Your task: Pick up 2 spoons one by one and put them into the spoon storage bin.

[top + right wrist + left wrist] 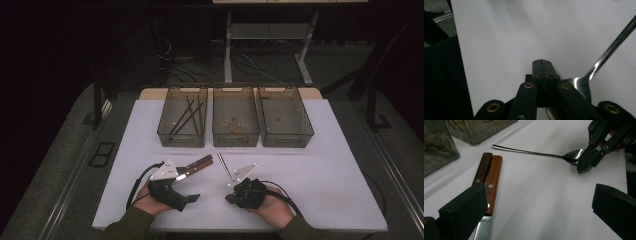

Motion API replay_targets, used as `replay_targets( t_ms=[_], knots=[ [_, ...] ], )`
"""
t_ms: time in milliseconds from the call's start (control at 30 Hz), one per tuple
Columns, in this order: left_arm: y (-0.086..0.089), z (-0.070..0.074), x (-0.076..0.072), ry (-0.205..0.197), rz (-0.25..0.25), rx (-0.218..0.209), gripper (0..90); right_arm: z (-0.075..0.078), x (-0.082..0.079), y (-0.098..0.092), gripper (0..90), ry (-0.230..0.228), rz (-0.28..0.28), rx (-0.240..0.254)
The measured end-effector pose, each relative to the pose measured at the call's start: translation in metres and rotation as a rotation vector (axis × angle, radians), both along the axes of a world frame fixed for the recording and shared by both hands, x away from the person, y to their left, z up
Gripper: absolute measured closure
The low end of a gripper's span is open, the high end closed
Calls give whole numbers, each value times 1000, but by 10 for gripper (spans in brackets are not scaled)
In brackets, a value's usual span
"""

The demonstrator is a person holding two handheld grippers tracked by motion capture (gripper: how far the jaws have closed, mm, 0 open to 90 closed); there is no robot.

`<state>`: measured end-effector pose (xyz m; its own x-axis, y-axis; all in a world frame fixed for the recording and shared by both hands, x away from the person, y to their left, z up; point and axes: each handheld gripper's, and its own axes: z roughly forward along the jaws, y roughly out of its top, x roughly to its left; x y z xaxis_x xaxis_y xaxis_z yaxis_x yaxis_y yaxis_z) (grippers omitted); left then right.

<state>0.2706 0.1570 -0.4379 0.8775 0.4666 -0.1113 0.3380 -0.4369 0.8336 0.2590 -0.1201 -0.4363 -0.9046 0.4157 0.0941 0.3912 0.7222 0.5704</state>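
Resting unmarked — spoon (574, 155) beside the right gripper (584, 167), jaws closed.

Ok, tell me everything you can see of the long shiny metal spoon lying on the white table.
The long shiny metal spoon looks like polished steel, with a thin, straight handle and an oval bowl that mirrors the light. It lies flat on the white table, handle pointing toward the clear bins, bowl toward the person. The right gripper, jaws shut together, sits at the bowl's edge; whether it touches is unclear. Nothing else meets the spoon, and the wooden-handled knives lie apart from it.
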Motion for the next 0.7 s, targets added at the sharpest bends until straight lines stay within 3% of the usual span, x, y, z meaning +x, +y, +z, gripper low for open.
replay_targets(
  t_ms=[133, 333, 400, 467, 700],
  knots=[
    [0, 0, 0, 0, 0, 0, 0, 2, -4, -4, 900, -26, -10, -35],
    [0, 0, 0, 0, 1, 1, 0, 3, -2, -13, 900, -29, -42, -48],
    [0, 0, 0, 1, 1, 1, 0, 3, 1, -17, 900, -52, -47, -73],
    [0, 0, 0, 0, 2, -3, 0, 3, 2, -21, 900, -39, -59, -62],
    [0, 0, 0, -1, 3, -2, 0, 4, 9, -38, 900, -59, -107, -87]
  ],
)
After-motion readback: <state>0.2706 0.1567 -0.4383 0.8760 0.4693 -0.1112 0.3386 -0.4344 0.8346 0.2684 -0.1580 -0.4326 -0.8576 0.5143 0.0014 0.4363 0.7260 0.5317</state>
